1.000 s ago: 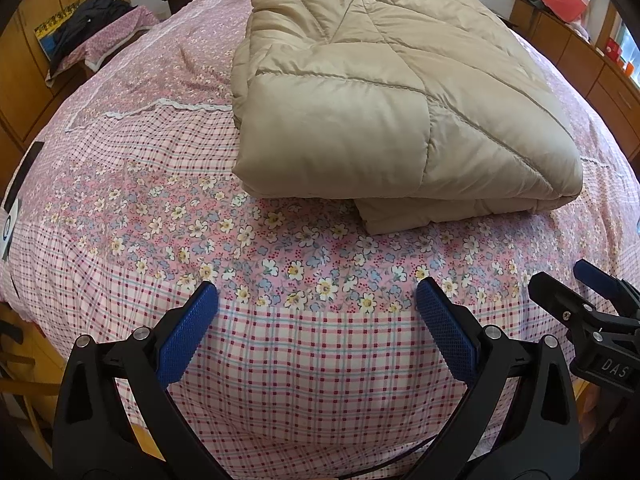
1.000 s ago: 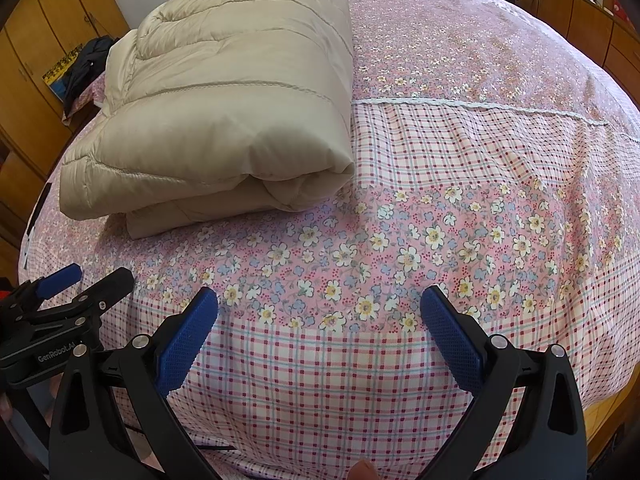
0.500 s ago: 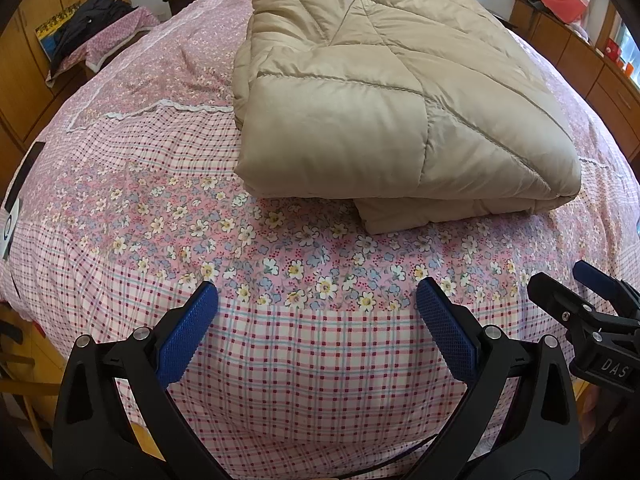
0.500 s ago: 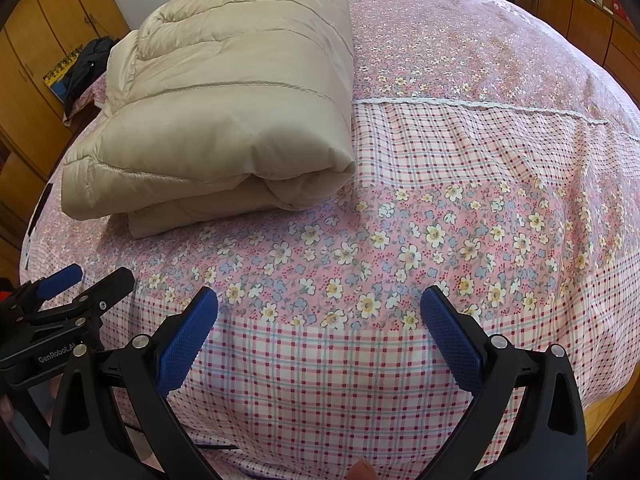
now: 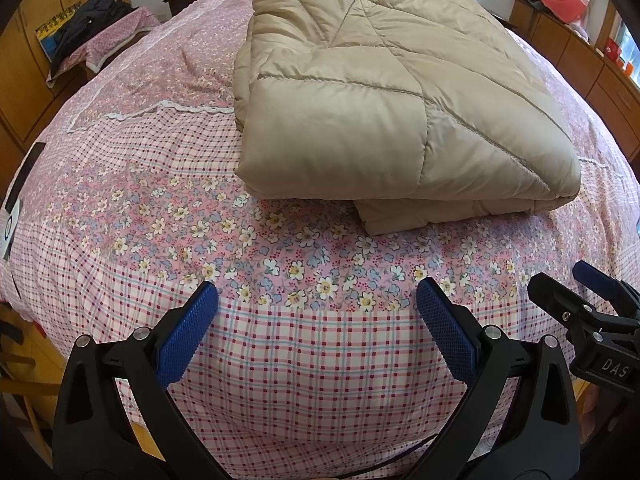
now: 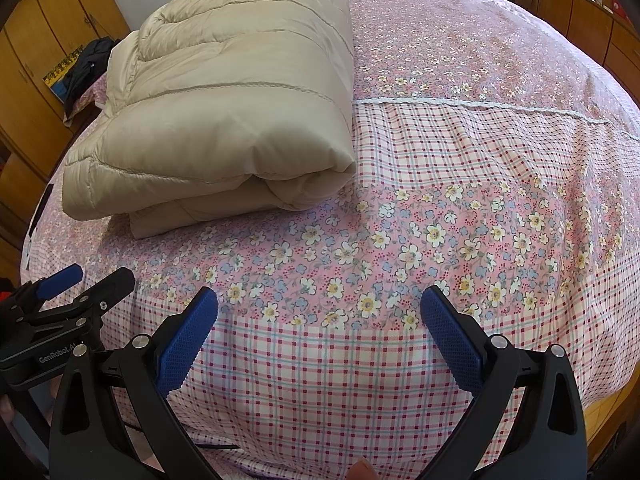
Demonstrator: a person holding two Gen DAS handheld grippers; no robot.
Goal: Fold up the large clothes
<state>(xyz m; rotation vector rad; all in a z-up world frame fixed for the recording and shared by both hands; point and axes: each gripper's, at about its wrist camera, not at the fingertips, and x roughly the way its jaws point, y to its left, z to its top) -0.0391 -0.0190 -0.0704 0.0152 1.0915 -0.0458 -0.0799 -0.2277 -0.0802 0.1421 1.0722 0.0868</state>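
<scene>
A beige quilted down garment [image 5: 384, 92] lies folded in a thick stack on the bed, with a lower layer sticking out at its near edge; it also shows in the right wrist view [image 6: 232, 112]. My left gripper [image 5: 316, 304] is open and empty, held over the foot of the bed, well short of the garment. My right gripper [image 6: 320, 312] is open and empty, to the right of the left one and also short of the garment. Each gripper shows at the edge of the other's view: the right [image 5: 576, 292] and the left [image 6: 88, 284].
The bed [image 5: 120, 208] has a pink floral and plaid cover [image 6: 500, 184]. Wooden cabinets [image 6: 36, 60] stand at the left with dark clothes [image 5: 88, 12] piled on a small stand. A low wooden dresser [image 5: 580, 56] runs along the right wall.
Both grippers stay open and almost still. The view has shifted very slightly; the garment has not moved.
</scene>
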